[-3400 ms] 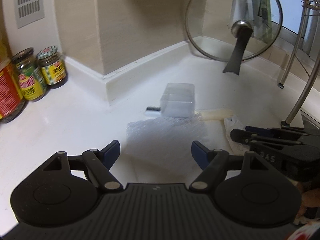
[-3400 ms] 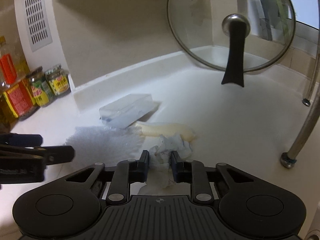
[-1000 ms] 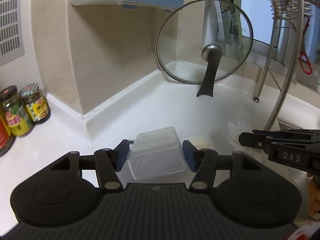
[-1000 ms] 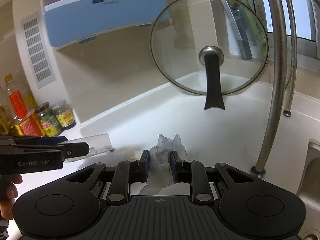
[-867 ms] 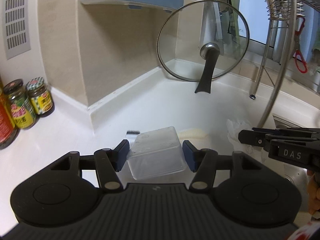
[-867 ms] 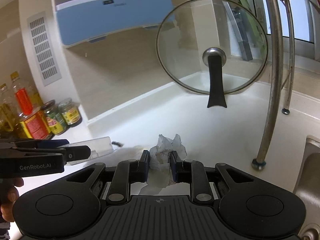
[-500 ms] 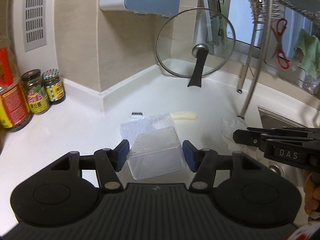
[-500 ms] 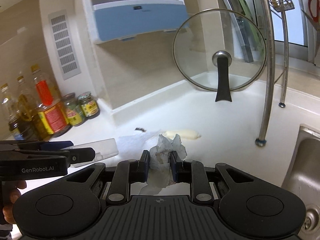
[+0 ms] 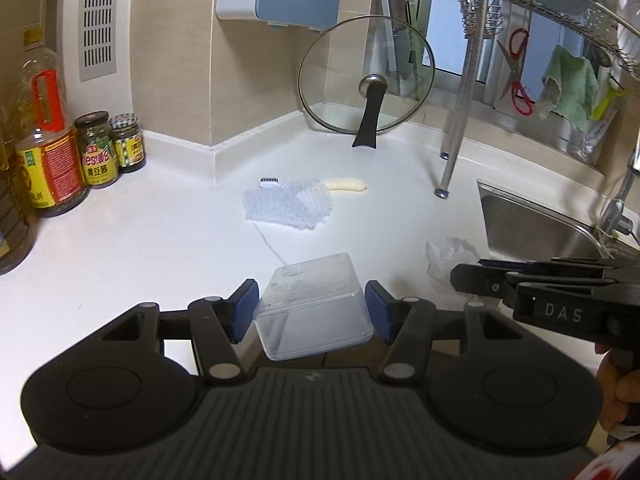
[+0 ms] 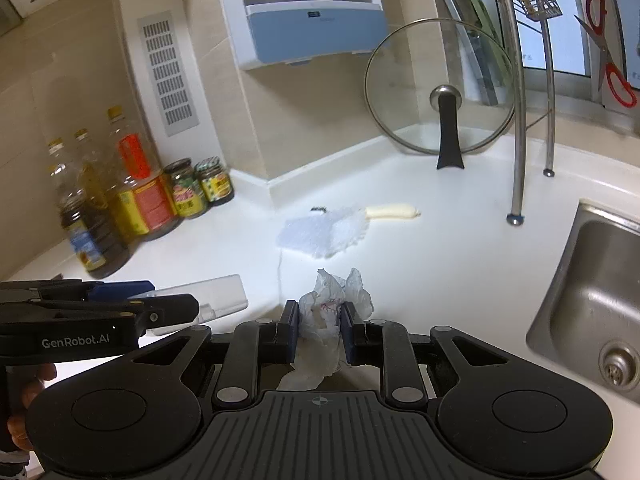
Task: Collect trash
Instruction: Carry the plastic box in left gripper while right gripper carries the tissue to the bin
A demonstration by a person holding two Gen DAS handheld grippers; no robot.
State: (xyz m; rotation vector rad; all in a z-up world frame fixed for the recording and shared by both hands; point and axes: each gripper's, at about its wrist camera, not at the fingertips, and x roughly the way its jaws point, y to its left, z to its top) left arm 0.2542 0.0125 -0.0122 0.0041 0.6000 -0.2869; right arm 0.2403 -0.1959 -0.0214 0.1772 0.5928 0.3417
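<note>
On the left, bottles [image 9: 44, 148] and jars [image 9: 98, 150] stand against the wall on the white desk [image 9: 140, 240]. The left tool [image 9: 310, 310] is clamped on a clear plastic box [image 9: 314, 306], held above the desk. Behind it lie bubble wrap [image 9: 290, 206] and a pale peel [image 9: 346, 185]. The right tool [image 10: 319, 326] is pinched tight on a crumpled tissue [image 10: 328, 312], near the sink [image 10: 596, 300].

Between the left tool's [image 9: 308, 312] blue pads sits a clear box [image 9: 312, 306]. The right tool [image 10: 319, 334] is black, gripping white tissue [image 10: 326, 312]. Beyond them, on the white counter [image 9: 160, 248]: bubbly clear wrap [image 9: 288, 204], pale yellow peel [image 9: 346, 185].
</note>
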